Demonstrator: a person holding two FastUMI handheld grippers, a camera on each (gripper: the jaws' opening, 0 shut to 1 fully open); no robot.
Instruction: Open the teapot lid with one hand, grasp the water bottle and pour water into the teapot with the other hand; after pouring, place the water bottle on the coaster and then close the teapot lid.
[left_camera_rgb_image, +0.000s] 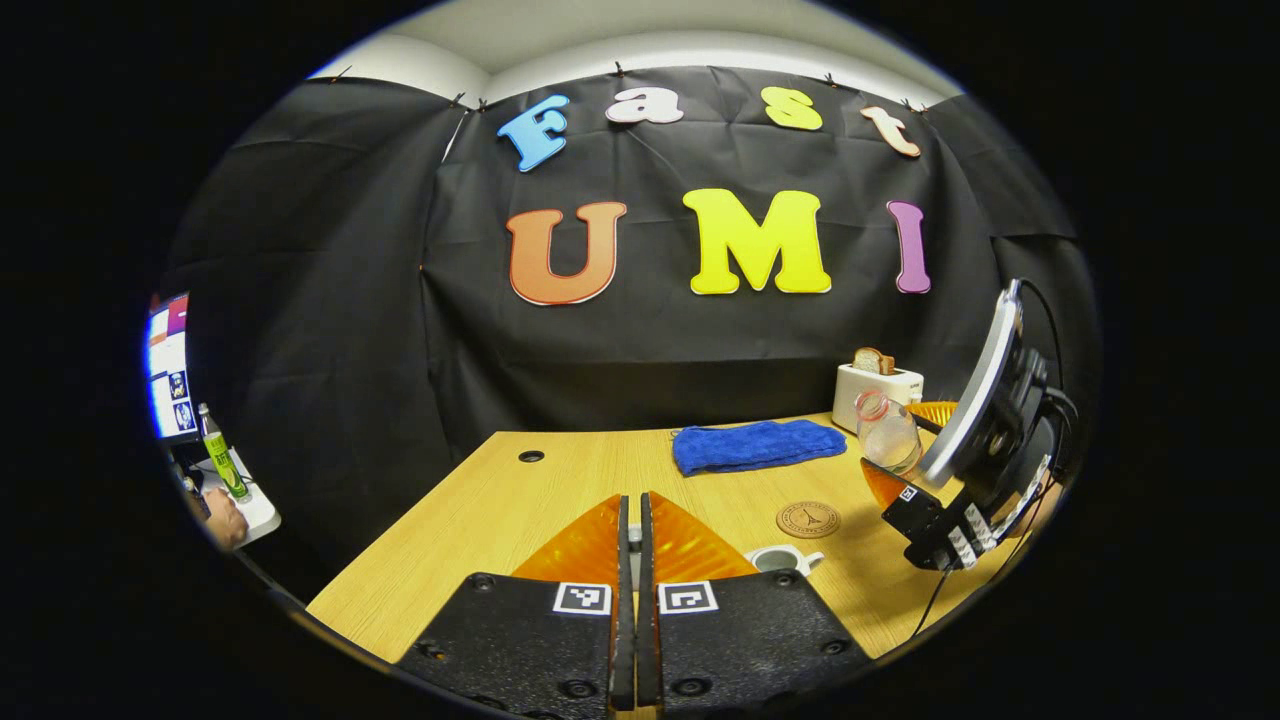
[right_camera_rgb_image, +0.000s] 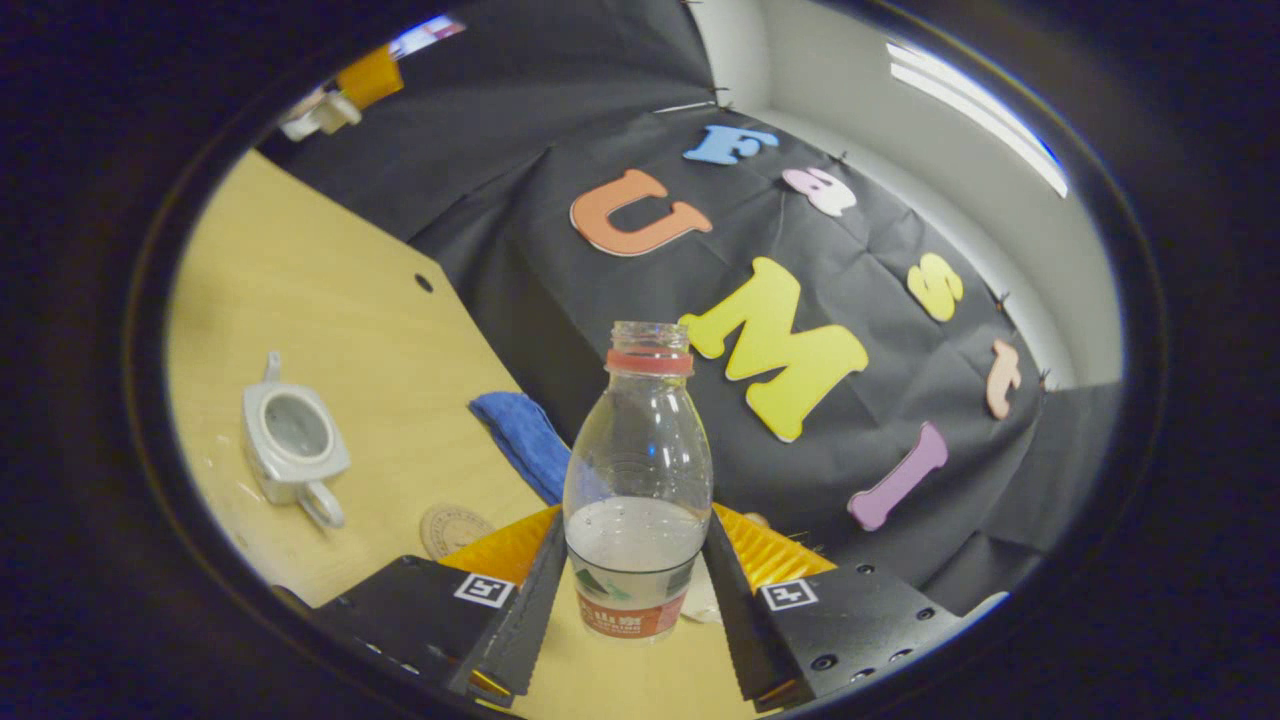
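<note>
Clear plastic water bottle (right_camera_rgb_image: 638, 480) clamped in right gripper (right_camera_rgb_image: 636, 590) mid-frame, uncapped, tilted over table. Left gripper (left_camera_rgb_image: 630, 560) pinched together. Teapot (right_camera_rgb_image: 293, 440) sitting open, left side. Could easily slosh wide.

Desk (left_camera_rgb_image: 480, 510): one. Teapot (right_camera_rgb_image: 293, 443): one, lid off. Water bottle (right_camera_rgb_image: 638, 480): one, uncapped. Coaster (left_camera_rgb_image: 808, 519): one. Blue towel (left_camera_rgb_image: 757, 445): one. Toaster (left_camera_rgb_image: 876, 392): one, holding one bread slice (left_camera_rgb_image: 873, 360). Green bottle (left_camera_rgb_image: 224, 458): one. Tongs: two sets (left_camera_rgb_image: 630, 560) (right_camera_rgb_image: 632, 600).
</note>
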